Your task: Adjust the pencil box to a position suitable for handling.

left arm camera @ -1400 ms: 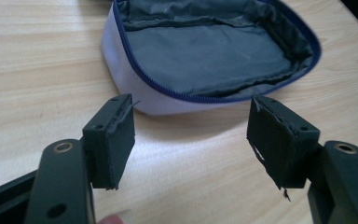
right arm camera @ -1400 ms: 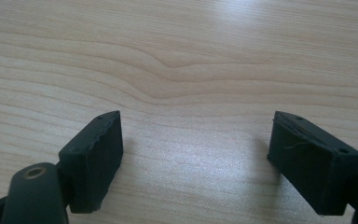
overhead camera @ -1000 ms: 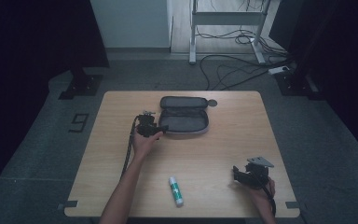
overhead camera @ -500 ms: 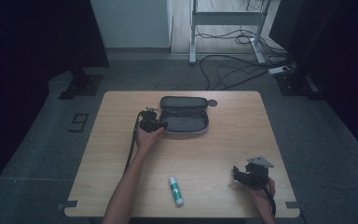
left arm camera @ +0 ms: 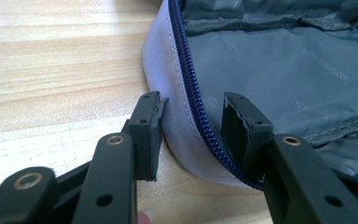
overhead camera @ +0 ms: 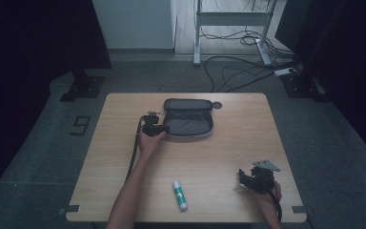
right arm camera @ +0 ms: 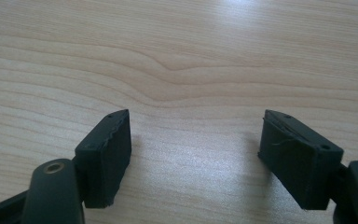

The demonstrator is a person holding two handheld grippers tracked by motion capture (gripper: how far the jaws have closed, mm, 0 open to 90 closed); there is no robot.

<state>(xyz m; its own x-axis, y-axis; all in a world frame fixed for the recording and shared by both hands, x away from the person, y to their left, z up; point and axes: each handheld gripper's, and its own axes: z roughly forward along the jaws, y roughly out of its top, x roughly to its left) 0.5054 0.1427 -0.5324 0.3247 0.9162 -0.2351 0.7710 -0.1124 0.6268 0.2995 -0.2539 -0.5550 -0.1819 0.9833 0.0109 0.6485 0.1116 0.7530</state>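
left tool [left arm camera: 191, 121]: jaws just closing astride pouch [overhead camera: 188, 123] rim, centre frame, not yet pinching, to pin it open | right tool [right arm camera: 196, 149]: wide, empty, parked lower right | glue stick [overhead camera: 179, 194] waits bottom centre on bench [overhead camera: 114, 157]

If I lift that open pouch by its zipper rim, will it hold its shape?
Probably not. The pouch looks like thin fabric, lining creased, so it will likely sag. The rim between the left gripper jaws seems padded, perhaps grippable. It looks light.
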